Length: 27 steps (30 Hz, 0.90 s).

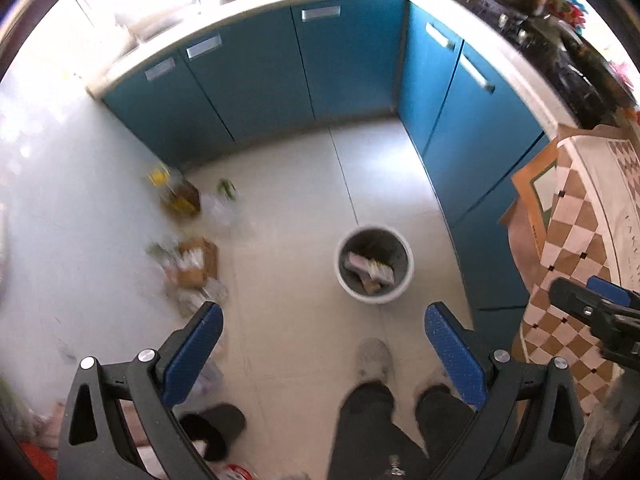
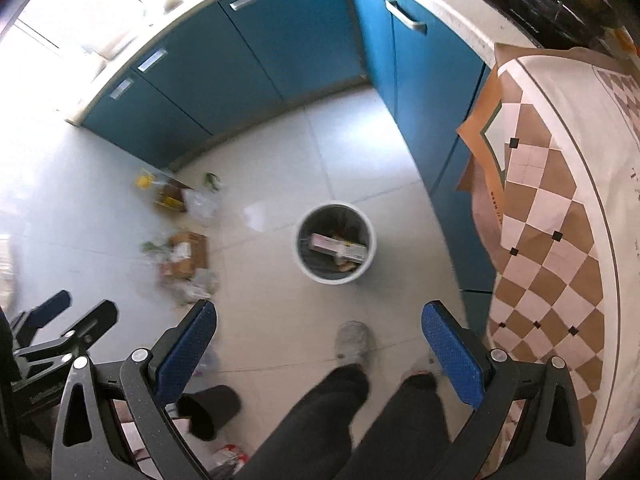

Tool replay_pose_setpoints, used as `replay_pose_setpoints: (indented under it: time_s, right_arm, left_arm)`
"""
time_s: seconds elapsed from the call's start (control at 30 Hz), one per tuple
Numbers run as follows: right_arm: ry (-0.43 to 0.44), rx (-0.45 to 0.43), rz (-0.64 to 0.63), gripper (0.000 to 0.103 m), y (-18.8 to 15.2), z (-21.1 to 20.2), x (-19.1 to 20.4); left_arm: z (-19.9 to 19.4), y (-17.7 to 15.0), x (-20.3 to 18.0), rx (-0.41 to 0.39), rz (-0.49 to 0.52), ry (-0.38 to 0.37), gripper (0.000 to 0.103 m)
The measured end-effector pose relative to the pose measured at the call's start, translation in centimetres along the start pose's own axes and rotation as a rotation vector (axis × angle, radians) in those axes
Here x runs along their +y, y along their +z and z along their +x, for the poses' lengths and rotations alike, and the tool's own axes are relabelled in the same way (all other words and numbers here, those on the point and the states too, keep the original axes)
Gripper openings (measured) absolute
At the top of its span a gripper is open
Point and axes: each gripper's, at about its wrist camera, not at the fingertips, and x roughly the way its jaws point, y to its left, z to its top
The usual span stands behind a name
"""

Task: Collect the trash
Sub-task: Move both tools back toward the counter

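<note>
A round grey-and-white trash bin (image 1: 374, 266) stands on the tiled floor with several pieces of trash inside; it also shows in the right wrist view (image 2: 336, 242). Loose trash lies on the floor at the left: a brown cardboard box with plastic bags (image 1: 196, 266), and a yellow-labelled bottle with a clear bag (image 1: 178, 194). The same piles show in the right wrist view (image 2: 184, 258) (image 2: 170, 194). My left gripper (image 1: 324, 356) is open and empty, high above the floor. My right gripper (image 2: 318, 354) is open and empty, also high above the floor.
Blue cabinets (image 1: 256, 80) line the back and right sides. A table with a brown-and-white checked cloth (image 2: 560, 220) stands at the right. The person's legs and grey shoes (image 1: 374, 360) are below the grippers. A dark small bin (image 2: 208, 410) and wrappers lie at the bottom left.
</note>
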Motion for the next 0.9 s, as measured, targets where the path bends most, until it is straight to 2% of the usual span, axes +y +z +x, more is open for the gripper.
replay_pose_setpoints:
  time_s: [0.13, 0.23, 0.33, 0.4, 0.53, 0.63, 0.73, 0.83, 0.9]
  right_arm:
    - [0.109, -0.064, 0.061, 0.103, -0.6, -4.4, -1.8]
    - [0.127, -0.141, 0.131, 0.103, -1.1, -8.2, -5.1]
    - [0.111, -0.219, 0.232, 0.103, -2.2, -12.1, -10.0]
    - [0.090, -0.254, 0.305, 0.103, -3.3, -14.0, -13.5]
    - [0.014, -0.293, 0.537, 0.103, -7.7, -17.9, -22.9]
    - [-0.089, -0.296, 0.720, 0.103, -12.9, -19.6, -30.1]
    - [-0.177, -0.246, 0.905, 0.103, -19.4, -19.7, -36.8]
    - [-0.227, -0.194, 1.056, 0.103, -24.9, -18.5, -41.6]
    - [-0.235, -0.169, 1.117, 0.101, -27.7, -17.1, -43.2]
  left_arm:
    - [-4.0, 1.9, -2.2, -0.121, 0.031, -0.002, 0.103]
    - [-7.2, 3.9, -6.6, -0.227, 0.097, 0.005, 0.103]
    - [-9.1, 5.5, -11.7, -0.290, 0.179, -0.040, 0.103]
    - [-9.8, 5.9, -16.1, -0.294, 0.248, -0.092, 0.103]
    - [-10.7, 5.2, -25.8, -0.299, 0.408, -0.157, 0.103]
    - [-11.3, 3.3, -32.8, -0.291, 0.522, -0.187, 0.103]
    - [-11.5, 0.2, -39.4, -0.252, 0.656, -0.233, 0.103]
    - [-10.9, -3.0, -45.6, -0.197, 0.798, -0.265, 0.103]
    - [-10.9, -5.3, -48.8, -0.174, 0.893, -0.267, 0.103]
